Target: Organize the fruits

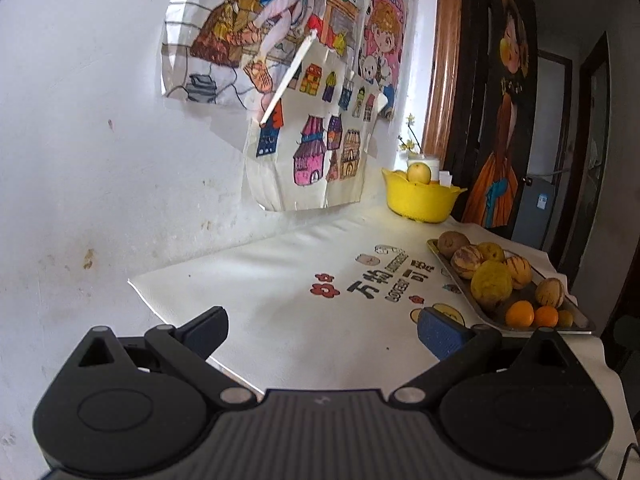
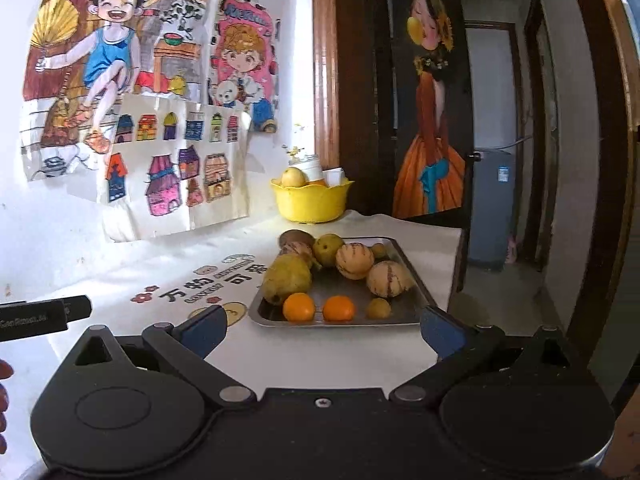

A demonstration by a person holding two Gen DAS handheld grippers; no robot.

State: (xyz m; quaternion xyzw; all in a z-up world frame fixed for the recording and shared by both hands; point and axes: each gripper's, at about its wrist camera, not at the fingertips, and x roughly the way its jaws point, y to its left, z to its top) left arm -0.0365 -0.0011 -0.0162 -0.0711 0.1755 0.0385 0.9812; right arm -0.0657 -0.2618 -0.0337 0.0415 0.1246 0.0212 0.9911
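Note:
A metal tray (image 2: pixel 408 270) on the white tablecloth holds several fruits: two oranges (image 2: pixel 299 307), a yellow-green pear (image 2: pixel 286 280), striped pale melons (image 2: pixel 354 261) and a brown kiwi (image 2: pixel 296 237). The tray also shows in the left wrist view (image 1: pixel 582 320) at the right. A yellow bowl (image 2: pixel 310 200) stands behind it with one pale apple (image 2: pixel 294 178) inside; it shows in the left wrist view too (image 1: pixel 420 198). My right gripper (image 2: pixel 322 330) is open and empty, just in front of the tray. My left gripper (image 1: pixel 322 330) is open and empty over the cloth, left of the tray.
Children's drawings (image 2: pixel 160 92) hang on the white wall (image 1: pixel 80 160) behind the table. A white cup with flowers (image 2: pixel 310 164) stands behind the bowl. The table's right edge (image 2: pixel 456 256) drops off toward a dark door with a painting (image 2: pixel 432 120). The left gripper's body (image 2: pixel 44 314) shows at the left.

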